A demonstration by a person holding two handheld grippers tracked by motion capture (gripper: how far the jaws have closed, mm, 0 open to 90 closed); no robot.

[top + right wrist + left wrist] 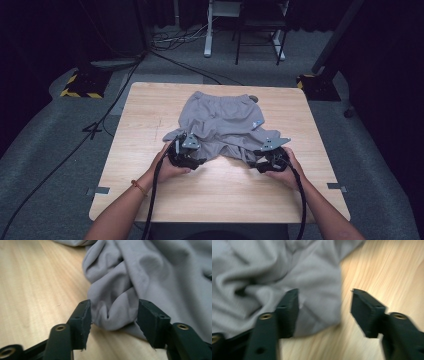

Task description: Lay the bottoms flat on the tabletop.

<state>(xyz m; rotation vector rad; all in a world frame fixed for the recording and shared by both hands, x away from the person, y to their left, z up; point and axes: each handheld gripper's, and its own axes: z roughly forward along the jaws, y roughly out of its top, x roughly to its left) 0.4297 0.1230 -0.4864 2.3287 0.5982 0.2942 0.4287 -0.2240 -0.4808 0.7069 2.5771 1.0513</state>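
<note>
Two hands, two grippers, one pair of grey shorts.
The left gripper (pixel 186 150) and right gripper (pixel 267 156) both gape wide at the near hem of the shorts (pixel 224 122), which lie crumpled mid-table (pixel 150 100).

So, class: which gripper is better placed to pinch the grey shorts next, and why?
Probably the right gripper: a bunched fold of the grey shorts sits squarely between its open jaws. The left gripper is also open, but only the fabric's edge lies between its jaws.

Right gripper (pixel 113 315) jaws apart around a grey garment (pixel 140 275) fold on wooden table (pixel 32 290)
</note>
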